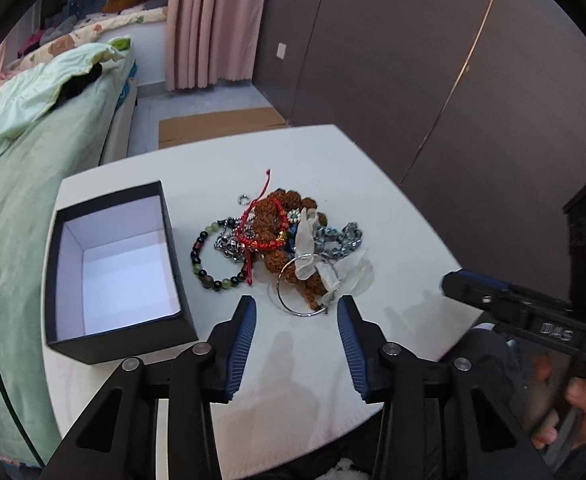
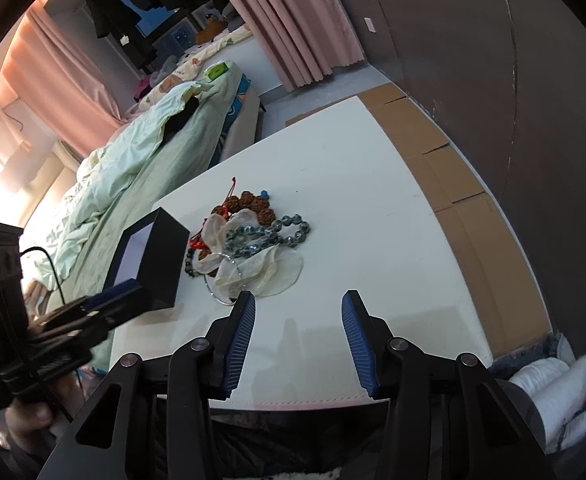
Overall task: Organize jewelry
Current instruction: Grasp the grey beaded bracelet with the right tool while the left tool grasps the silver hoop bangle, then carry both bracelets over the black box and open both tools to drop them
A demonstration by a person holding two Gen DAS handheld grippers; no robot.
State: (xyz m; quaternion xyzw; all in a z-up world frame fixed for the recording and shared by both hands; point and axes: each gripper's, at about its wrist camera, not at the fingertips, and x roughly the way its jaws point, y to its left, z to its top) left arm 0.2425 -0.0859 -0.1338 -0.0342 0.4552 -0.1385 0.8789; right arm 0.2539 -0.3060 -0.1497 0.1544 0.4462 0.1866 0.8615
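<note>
A pile of jewelry lies mid-table: brown bead strand, red cord bracelet, green-and-black bead bracelet, grey chain, silver hoop, sheer pouch. An open, empty black box with a white inside stands left of it. My left gripper is open, just short of the hoop. My right gripper is open and empty, near the pile's front right. The box shows in the right wrist view too.
The white table has its front edge near both grippers. A bed with a green duvet lies left. Flattened cardboard lies on the floor along the grey wardrobe wall. Pink curtains hang at the back.
</note>
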